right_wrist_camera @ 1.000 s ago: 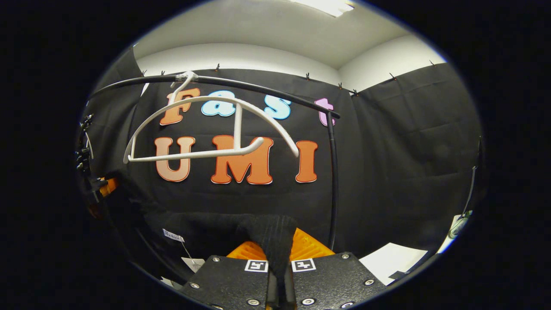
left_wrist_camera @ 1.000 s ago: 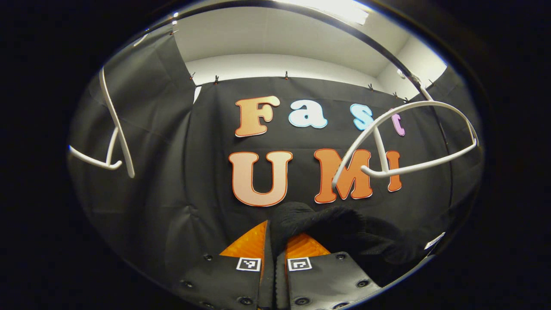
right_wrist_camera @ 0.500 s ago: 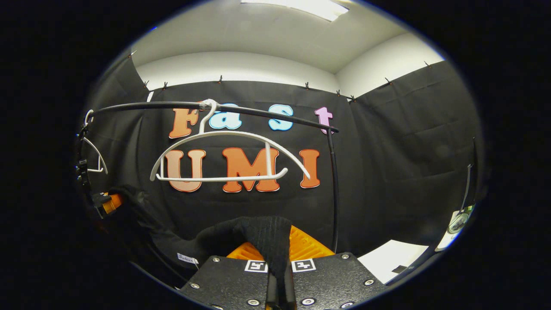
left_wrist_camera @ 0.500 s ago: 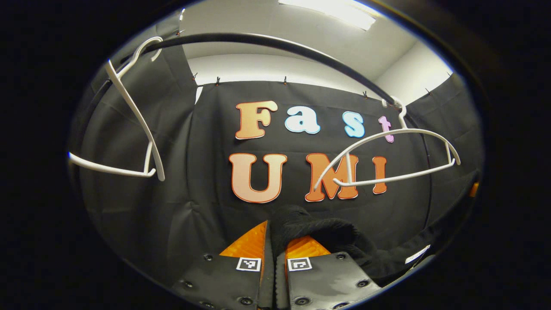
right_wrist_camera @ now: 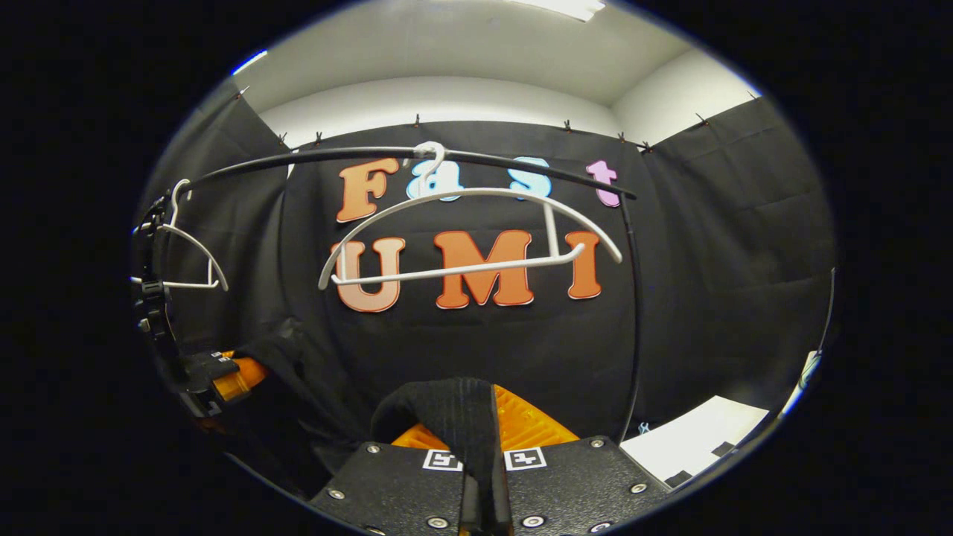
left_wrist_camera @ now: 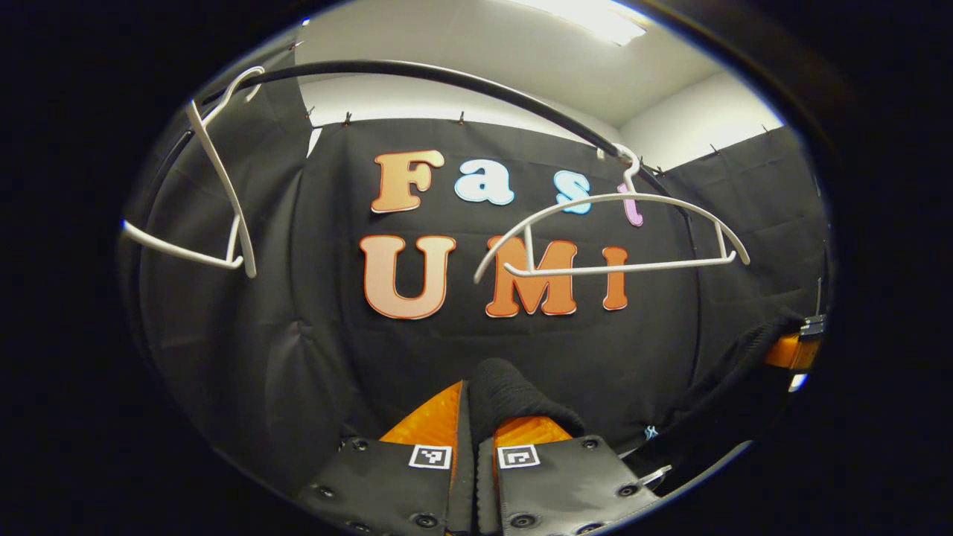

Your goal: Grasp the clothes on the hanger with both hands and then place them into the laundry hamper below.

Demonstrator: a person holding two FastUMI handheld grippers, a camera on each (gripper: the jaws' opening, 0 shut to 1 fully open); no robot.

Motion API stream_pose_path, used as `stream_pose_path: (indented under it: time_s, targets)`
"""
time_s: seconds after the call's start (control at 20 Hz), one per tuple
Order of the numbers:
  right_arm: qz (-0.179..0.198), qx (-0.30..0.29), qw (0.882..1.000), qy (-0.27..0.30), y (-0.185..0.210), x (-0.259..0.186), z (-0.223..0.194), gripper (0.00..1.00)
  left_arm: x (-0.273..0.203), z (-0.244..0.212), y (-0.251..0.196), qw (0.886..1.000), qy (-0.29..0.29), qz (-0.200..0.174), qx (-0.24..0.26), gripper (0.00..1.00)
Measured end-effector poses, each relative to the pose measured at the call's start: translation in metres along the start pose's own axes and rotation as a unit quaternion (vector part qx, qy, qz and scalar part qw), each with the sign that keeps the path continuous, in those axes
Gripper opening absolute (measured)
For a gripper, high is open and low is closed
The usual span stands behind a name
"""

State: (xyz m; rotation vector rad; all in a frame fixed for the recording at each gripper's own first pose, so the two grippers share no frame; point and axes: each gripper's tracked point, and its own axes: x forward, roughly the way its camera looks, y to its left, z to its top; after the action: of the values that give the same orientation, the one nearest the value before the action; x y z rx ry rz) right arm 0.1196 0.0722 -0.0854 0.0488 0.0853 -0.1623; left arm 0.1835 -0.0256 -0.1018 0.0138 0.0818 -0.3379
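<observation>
Now, garment (left_wrist_camera: 514, 387): you are holding it off the hanger (left_wrist_camera: 618, 238), slung between both claws so it can drop into a hamper below.
Left claw (left_wrist_camera: 475, 417): nearly closed, both fingers pinching a fold.
Right claw (right_wrist_camera: 482, 424): likewise clamped on cloth.
Hanger: hanging bare on the rail (right_wrist_camera: 521, 160).
Hamper: presumably underneath.

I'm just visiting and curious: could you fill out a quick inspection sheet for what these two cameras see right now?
Surface: nothing seen.
Job's things: black garment off the white hanger, pinched at both ends; hamper not seen.
Clutter: second white hanger on the black rail.
Grippers: left claw and right claw each shut on the garment.
Cables: nothing seen.
Surroundings: black cloth wall, white ceiling.
</observation>
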Motion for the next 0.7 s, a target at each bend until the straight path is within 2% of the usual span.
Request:
stream_pose_path:
  time_s: [0.15,0.35,0.55,0.7]
  targets:
    - [0.024,0.000,0.999,0.025,0.019,0.012,-0.029,0.13,0.003,-0.028,-0.005,0.999,0.028,-0.005,0.015,0.10]
    - [0.037,0.008,0.996,0.085,0.034,0.032,-0.090,0.13,-0.002,-0.078,-0.020,0.996,0.083,-0.016,-0.003,0.09]
    - [0.038,-0.007,0.989,0.141,0.035,0.031,-0.153,0.14,-0.009,-0.139,-0.025,0.988,0.152,-0.016,-0.007,0.09]
    - [0.036,-0.001,0.984,0.175,0.035,0.028,-0.185,0.14,-0.017,-0.173,-0.033,0.981,0.193,-0.021,-0.003,0.10]
